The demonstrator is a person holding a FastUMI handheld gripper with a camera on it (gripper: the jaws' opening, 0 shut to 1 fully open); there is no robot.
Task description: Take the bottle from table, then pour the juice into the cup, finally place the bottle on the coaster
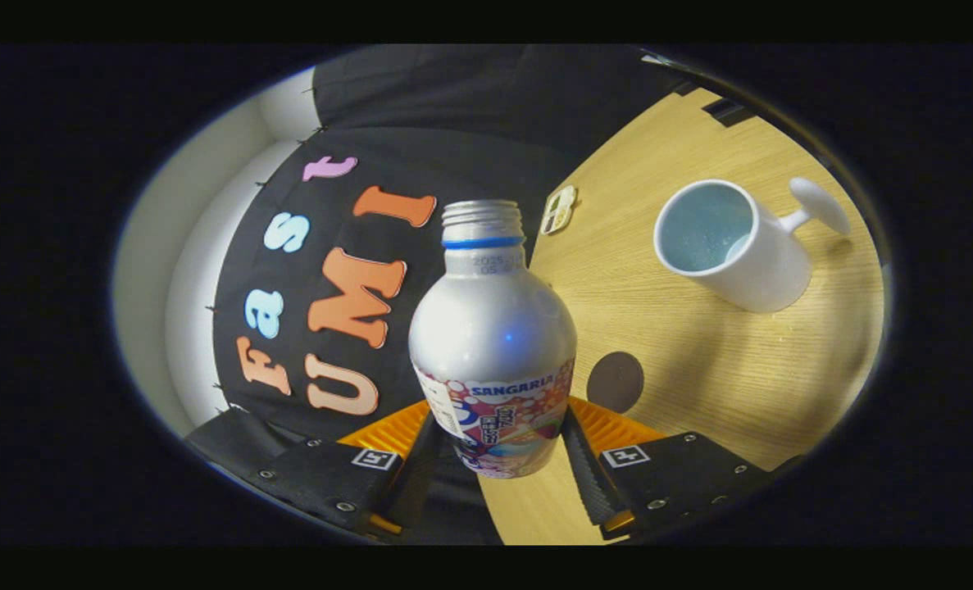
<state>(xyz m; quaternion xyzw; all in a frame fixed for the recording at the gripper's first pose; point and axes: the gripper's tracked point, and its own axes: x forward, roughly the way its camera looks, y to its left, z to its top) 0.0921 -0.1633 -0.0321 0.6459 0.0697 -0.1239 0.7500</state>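
Two black fingers [582, 471] of the gripper [498, 459] pressed against either side of the bottle [493, 328], closed on its printed lower label, orange backing visible behind each finger. Silver aluminium body, blue ring under the threaded neck, no cap on the mouth. Held clear of the table [724, 360], whole scene tilted relative to the fingers, wooden surface sloping away beyond the bottle to one side. White cup [728, 246] standing on that surface well apart from the bottle, beyond the fingers, its pale blue inside exposed and a flat-ended handle sticking out on its far side. Dark round coaster [615, 382] lying flat on the wood, just beside the bottle's lower body and nearer than the cup. Small pale sticker-like patch [559, 209] on the table near its far edge, detail too small to tell.
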